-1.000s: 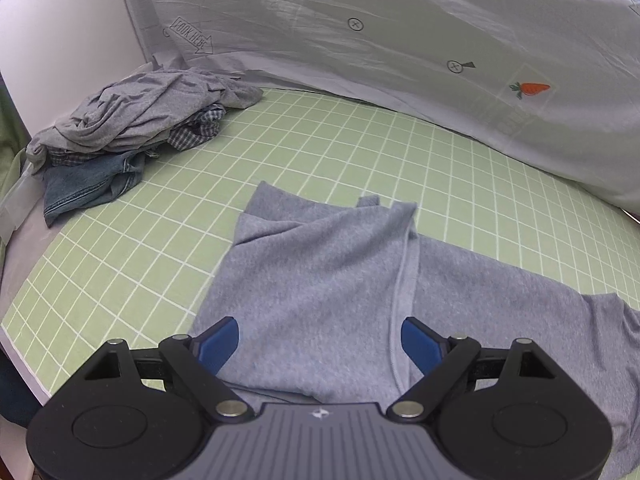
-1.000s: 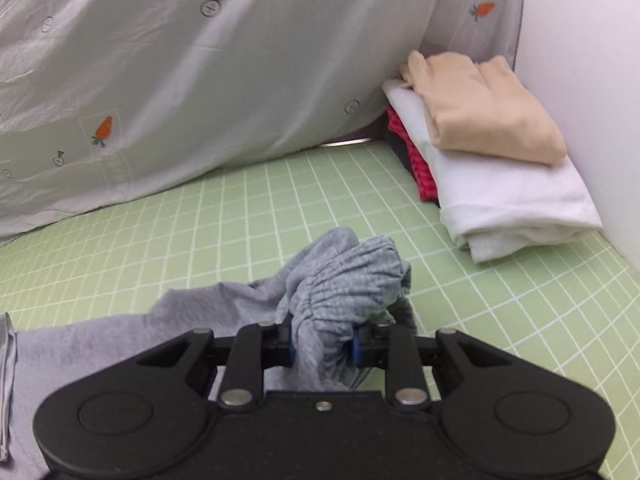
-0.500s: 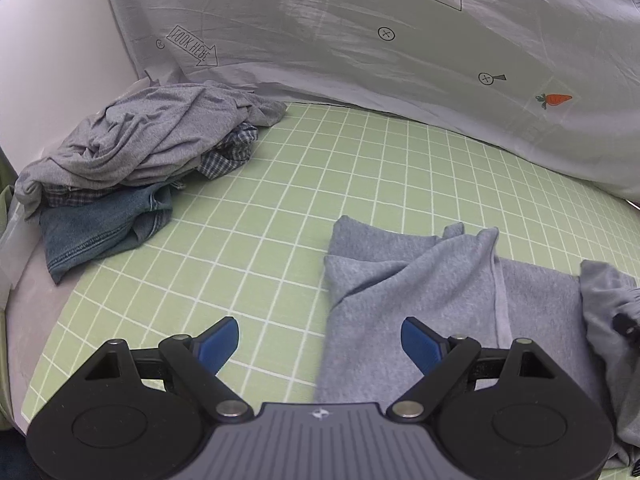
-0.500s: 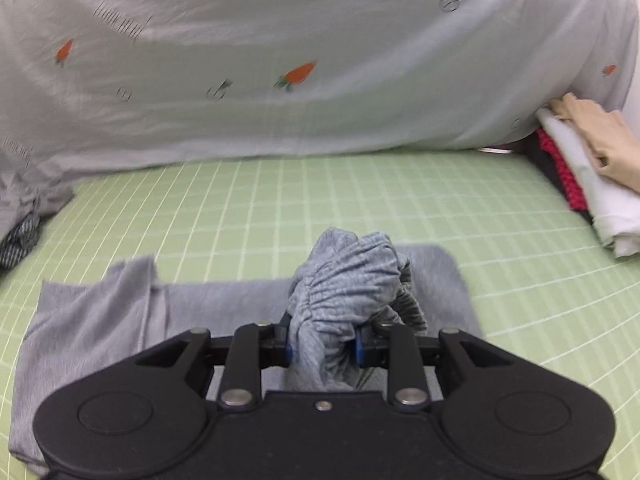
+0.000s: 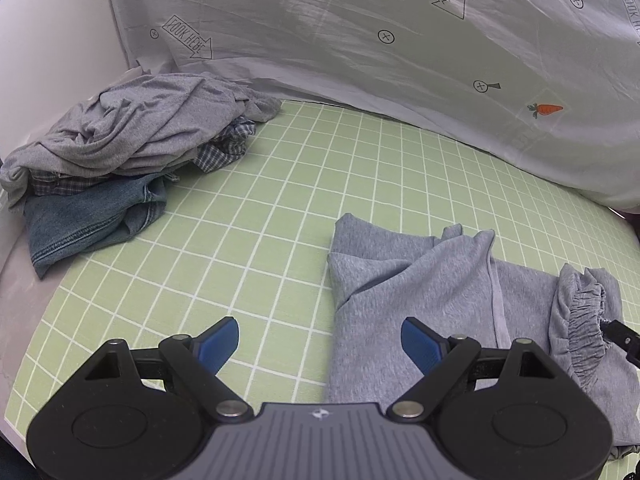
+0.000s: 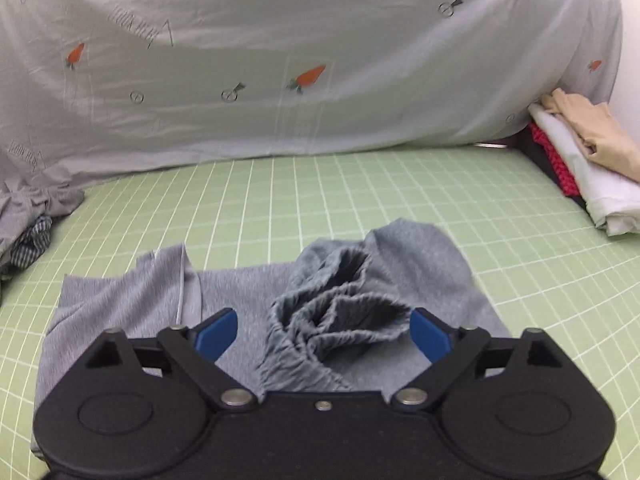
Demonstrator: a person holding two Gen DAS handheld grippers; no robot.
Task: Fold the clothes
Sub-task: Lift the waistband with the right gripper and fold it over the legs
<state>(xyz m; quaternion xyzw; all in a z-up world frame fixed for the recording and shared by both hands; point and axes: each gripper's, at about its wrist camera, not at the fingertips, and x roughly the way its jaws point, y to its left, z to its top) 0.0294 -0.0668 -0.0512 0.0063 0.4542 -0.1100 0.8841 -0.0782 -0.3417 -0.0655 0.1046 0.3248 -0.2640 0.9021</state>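
Grey sweatpants (image 5: 420,292) lie partly folded on the green grid mat (image 5: 260,208), right of centre in the left wrist view. Their gathered waistband (image 6: 336,316) is bunched on top of the folded legs (image 6: 132,300) in the right wrist view. My right gripper (image 6: 324,330) is open, its blue pads either side of the waistband, not clamping it. My left gripper (image 5: 320,338) is open over the pants' left edge, holding nothing. The right gripper's tip (image 5: 622,334) peeks in at the right edge of the left wrist view.
A heap of unfolded clothes (image 5: 120,140) with a grey top, checked fabric and denim sits at the mat's far left. Folded clothes (image 6: 580,160) are stacked at the far right. A grey carrot-print sheet (image 6: 304,72) hangs behind the mat.
My right gripper carried the waistband leftward over the legs, then let go and now stands open. My left gripper drew back to the left off the pants, staying open.
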